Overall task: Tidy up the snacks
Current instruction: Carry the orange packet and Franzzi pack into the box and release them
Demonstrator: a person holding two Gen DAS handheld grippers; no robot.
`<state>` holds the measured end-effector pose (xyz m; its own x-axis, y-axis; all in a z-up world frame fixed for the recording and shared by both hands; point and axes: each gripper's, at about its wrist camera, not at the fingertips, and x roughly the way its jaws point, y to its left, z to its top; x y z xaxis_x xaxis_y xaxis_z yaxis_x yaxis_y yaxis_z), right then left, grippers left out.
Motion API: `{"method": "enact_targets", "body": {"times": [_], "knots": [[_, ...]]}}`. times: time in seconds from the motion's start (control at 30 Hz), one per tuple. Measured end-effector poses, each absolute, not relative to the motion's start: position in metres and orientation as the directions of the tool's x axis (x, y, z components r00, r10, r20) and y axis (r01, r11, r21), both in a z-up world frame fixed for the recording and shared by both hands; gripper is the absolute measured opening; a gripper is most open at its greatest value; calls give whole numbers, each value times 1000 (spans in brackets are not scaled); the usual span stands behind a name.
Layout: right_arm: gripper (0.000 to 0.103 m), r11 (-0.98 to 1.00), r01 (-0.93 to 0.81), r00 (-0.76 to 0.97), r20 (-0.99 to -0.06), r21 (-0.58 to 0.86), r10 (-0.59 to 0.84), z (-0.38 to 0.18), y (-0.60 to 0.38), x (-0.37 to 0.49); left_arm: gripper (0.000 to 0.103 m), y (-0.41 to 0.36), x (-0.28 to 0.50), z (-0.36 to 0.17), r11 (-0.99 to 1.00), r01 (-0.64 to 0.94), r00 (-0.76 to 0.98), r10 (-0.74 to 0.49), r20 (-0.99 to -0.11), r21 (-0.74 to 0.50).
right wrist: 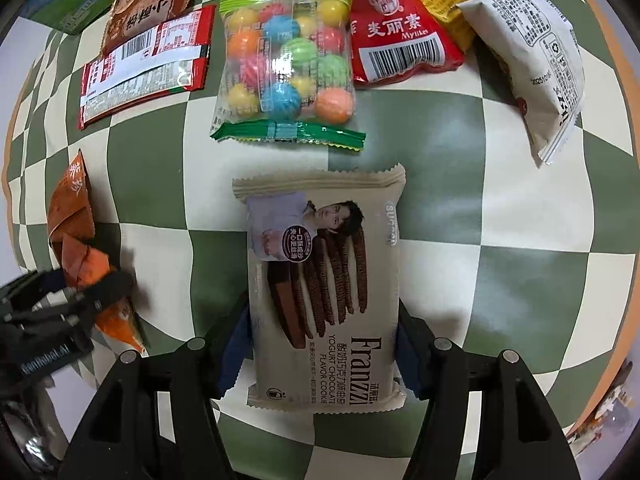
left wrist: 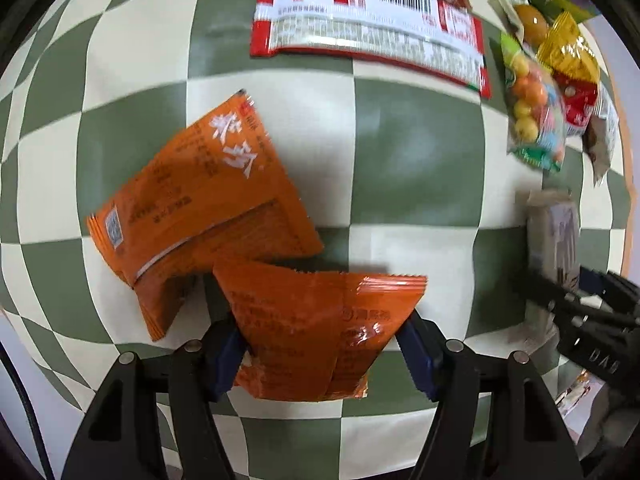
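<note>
Straddling the beige cookie pack (right wrist: 324,292), the right gripper (right wrist: 320,344) has its pads against both long sides, though how firmly they press I cannot tell; it may slide out. Left gripper (left wrist: 324,344) pinches an orange packet (left wrist: 316,328) whose corner overlaps a second orange packet (left wrist: 200,204), risking a snag.

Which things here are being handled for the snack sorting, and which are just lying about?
In hand:
- orange packet, between left fingers
- Franzzi cookie pack, between right fingers

Lying about:
- second orange packet
- gumball bag
- red Mylikes pouch
- white packet
</note>
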<state>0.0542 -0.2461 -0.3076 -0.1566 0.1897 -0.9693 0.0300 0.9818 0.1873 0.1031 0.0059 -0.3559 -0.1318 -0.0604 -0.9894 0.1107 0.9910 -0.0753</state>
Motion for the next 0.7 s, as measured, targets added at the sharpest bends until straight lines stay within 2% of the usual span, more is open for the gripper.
{"method": "enact_targets", "body": {"times": [0.17,0.2,0.23,0.3,0.4,0.53,0.7], "knots": [[66,985,31,-156,-972,172,175,-327,-242,58,66,15,91,-368,992,86,-155,-79,-985,-93],[64,986,28,-148,-975,164,167,-330,-238,58,62,16,90,-367,993,75,-145,-82,-986,-93],[62,988,24,-130,-979,152,154,-345,-235,60,51,19,90,-365,994,61,-128,-84,-988,-93],[61,990,12,-109,-984,140,140,-340,-232,59,49,31,88,-353,994,50,-112,-94,-989,-100],[61,989,14,-90,-985,144,145,-330,-231,58,48,36,97,-337,994,42,-87,-96,-992,-100],[61,979,39,-55,-978,202,204,-306,-235,61,48,34,105,-311,987,28,-67,-156,-985,-158],[61,947,62,53,-949,315,312,-244,-251,81,48,22,137,-240,961,48,20,-273,-962,-272]]}}
